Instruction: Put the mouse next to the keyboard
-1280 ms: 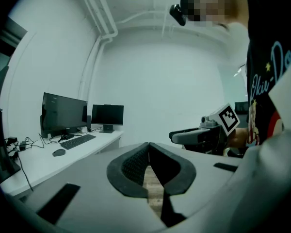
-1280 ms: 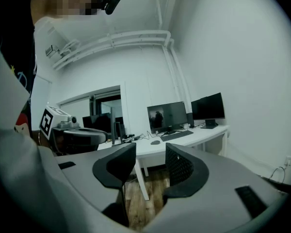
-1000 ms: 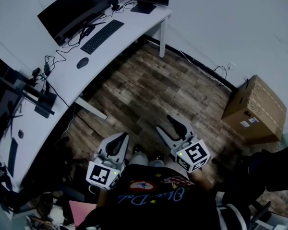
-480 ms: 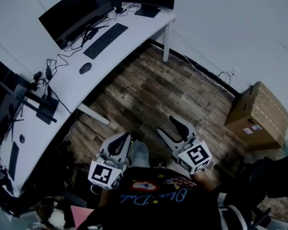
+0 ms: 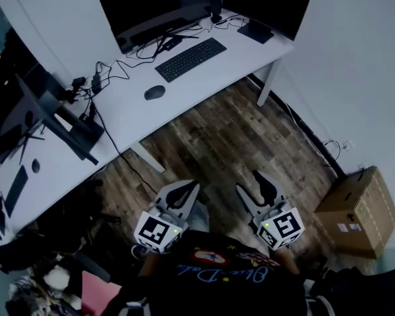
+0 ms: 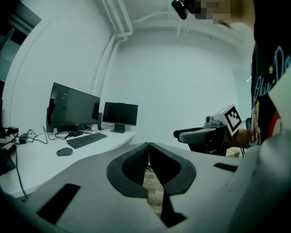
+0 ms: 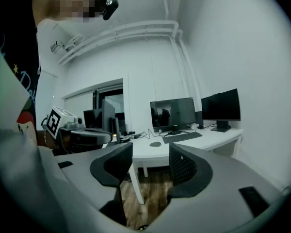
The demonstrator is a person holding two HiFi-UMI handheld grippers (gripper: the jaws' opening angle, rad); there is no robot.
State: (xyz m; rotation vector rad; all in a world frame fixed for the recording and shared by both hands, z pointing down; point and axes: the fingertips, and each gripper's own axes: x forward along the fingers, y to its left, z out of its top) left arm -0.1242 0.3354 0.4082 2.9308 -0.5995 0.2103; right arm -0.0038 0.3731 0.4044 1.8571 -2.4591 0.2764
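Note:
A dark mouse (image 5: pixel 155 92) lies on the white desk (image 5: pixel 128 114), left of the black keyboard (image 5: pixel 189 59) and a gap apart from it. Both also show far off in the left gripper view, mouse (image 6: pixel 64 151) and keyboard (image 6: pixel 86 140), and in the right gripper view, mouse (image 7: pixel 155 143) and keyboard (image 7: pixel 182 137). My left gripper (image 5: pixel 184 191) hangs over the wooden floor close to my body, its jaws shut tip to tip on nothing (image 6: pixel 148 145). Beside it my right gripper (image 5: pixel 262 184) is open and empty (image 7: pixel 150 155). Both are well short of the desk.
Two dark monitors (image 5: pixel 155 8) (image 5: pixel 266 4) stand behind the keyboard, with cables (image 5: pixel 105 78) trailing left of the mouse. A desk leg (image 5: pixel 270 84) drops at the right corner. More gear on stands (image 5: pixel 52 114) crowds the desk's left. A cardboard box (image 5: pixel 355 212) sits against the right wall.
The head view has swung so the desk now sits higher and more central. Both grippers stay low in front of my body. Mouse and keyboard have not moved on the desk.

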